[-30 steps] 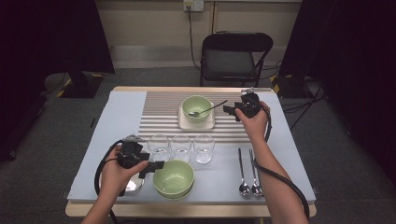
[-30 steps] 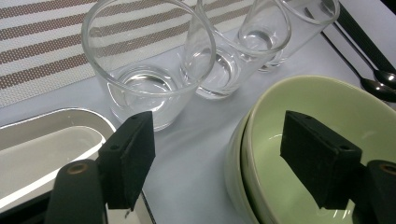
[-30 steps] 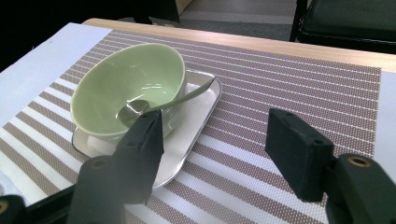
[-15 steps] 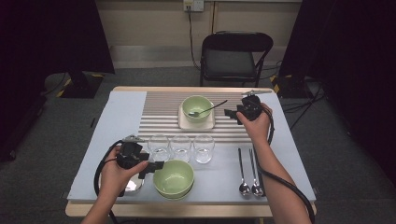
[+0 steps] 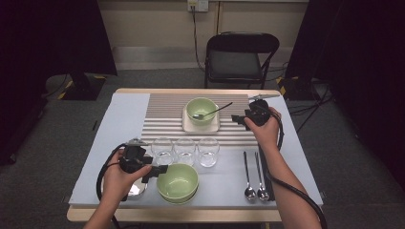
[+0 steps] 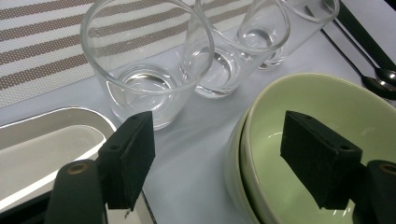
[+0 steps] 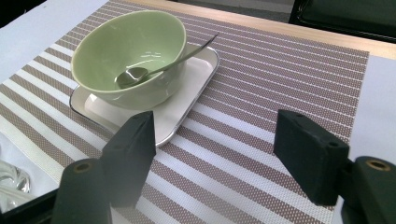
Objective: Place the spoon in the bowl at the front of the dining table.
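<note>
Ribbed striped mat (image 7: 289,93) w/ glossy green bowl (image 7: 128,51), metal spoon (image 7: 154,70).

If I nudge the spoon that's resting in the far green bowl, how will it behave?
The spoon looks like polished metal, so probably stiff and slippery. Its handle leans over the rim of the bowl, so a push would likely pivot or slide it. The bowl sits on a small tray and might shift too.

High view overhead, tong cameras close
</note>
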Tool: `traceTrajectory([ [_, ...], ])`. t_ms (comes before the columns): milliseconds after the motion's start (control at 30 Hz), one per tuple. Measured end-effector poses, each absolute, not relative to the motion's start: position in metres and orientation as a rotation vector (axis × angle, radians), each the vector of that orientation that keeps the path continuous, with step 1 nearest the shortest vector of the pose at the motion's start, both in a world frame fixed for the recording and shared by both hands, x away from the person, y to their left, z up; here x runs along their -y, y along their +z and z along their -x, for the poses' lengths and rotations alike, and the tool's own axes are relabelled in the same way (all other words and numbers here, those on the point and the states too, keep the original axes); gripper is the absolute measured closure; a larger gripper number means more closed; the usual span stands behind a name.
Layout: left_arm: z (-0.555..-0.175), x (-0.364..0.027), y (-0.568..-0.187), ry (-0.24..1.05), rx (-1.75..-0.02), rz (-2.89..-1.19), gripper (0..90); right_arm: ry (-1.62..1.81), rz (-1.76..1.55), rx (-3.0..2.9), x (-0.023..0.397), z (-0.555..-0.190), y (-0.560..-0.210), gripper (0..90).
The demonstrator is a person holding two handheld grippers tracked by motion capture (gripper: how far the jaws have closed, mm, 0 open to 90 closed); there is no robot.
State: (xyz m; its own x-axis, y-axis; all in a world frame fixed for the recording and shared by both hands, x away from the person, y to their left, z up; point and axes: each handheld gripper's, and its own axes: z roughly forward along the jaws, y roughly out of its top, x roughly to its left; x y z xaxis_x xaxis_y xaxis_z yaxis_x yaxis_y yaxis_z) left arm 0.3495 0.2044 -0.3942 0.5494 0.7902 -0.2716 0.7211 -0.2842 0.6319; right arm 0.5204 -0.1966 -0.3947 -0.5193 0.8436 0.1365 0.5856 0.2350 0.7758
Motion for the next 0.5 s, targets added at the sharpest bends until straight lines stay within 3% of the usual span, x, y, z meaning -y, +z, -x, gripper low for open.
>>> traceTrajectory([
  [500,-0.3502,-0.2026,-0.3941,0.121,-1.208,-2.053,26.2,1.139,-1.282,-2.231,0.1956,-0.5121,-0.3929,27.6],
])
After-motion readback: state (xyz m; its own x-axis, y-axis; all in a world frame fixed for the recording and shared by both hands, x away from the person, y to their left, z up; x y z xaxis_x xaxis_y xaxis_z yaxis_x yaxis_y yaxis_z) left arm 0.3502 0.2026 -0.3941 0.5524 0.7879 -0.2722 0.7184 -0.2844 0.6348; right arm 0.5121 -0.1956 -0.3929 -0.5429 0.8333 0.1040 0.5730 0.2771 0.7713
